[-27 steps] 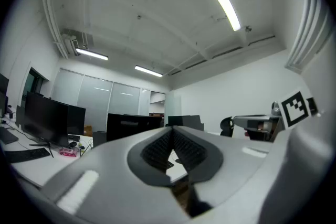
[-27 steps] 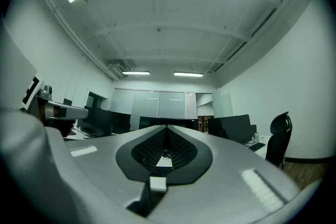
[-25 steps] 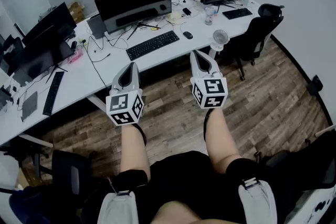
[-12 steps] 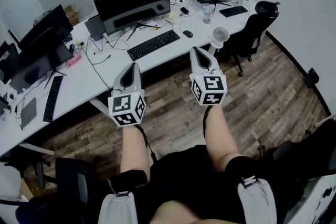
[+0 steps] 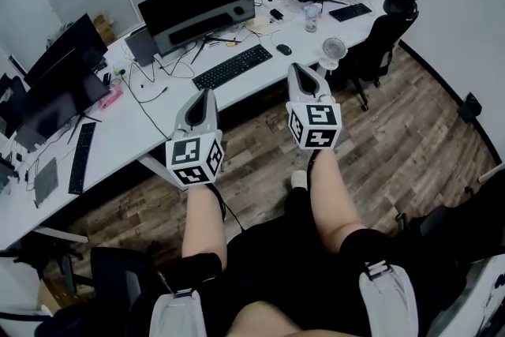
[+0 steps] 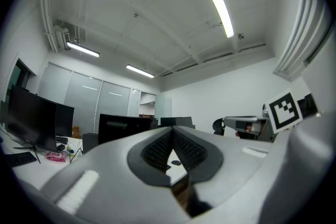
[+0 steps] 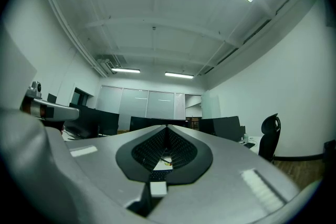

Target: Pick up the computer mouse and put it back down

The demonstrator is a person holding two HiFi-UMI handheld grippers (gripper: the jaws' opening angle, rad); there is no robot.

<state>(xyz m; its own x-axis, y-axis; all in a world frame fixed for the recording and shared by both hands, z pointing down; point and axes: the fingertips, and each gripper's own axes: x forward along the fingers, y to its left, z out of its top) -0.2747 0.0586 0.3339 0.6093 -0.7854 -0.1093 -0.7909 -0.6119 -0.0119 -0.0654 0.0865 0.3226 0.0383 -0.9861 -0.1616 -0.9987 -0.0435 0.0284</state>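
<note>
A long white desk stands ahead of both grippers, with a wide black monitor at its back and a black keyboard beyond the left gripper. That gripper's jaws meet tip to tip on nothing. The right gripper is likewise pinched together and empty. The small black mouse lies on the desk ahead of the right gripper's tip, untouched.

White desk holds monitors, keyboard and mouse.
</note>
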